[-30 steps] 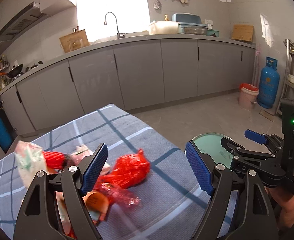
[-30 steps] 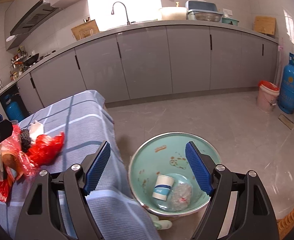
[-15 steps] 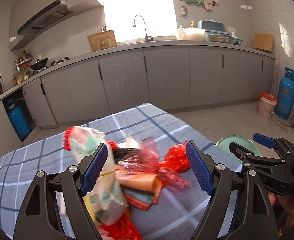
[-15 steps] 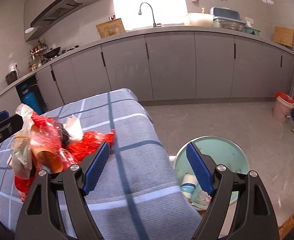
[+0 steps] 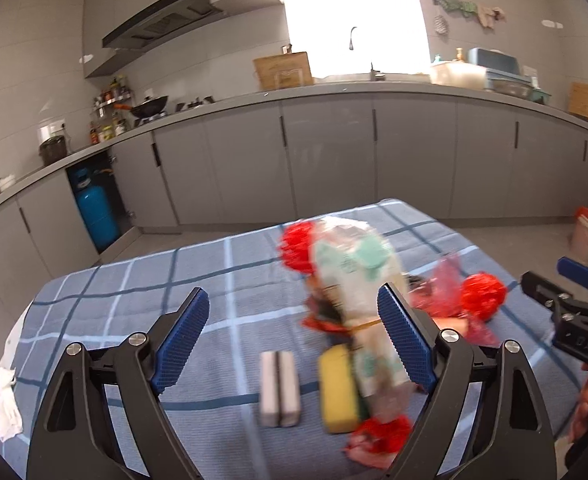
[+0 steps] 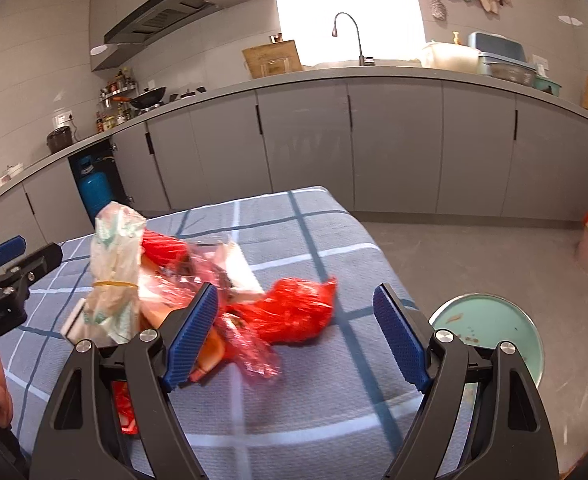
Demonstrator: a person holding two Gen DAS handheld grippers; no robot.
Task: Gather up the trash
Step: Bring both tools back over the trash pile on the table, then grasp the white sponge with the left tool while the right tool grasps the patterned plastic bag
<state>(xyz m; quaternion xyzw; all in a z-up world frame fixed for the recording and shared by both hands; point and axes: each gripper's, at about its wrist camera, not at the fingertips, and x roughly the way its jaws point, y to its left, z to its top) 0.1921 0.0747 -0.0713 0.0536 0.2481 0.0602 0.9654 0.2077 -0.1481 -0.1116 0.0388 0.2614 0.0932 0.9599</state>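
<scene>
Plainly, the left claw hangs spread wide above the checked cloth on the desk, its jaws having just opened further, with nothing pinched between them. Beyond its tips lie a grey block and a yellow sponge, and just right of these sits the trash pile: a pale tied bag with red wrappers. The right claw is spread too, empty, over the same pile, its left pad in front of a red plastic bag. Right of the pile, off the desk's edge, a green basin stands on the floor.
</scene>
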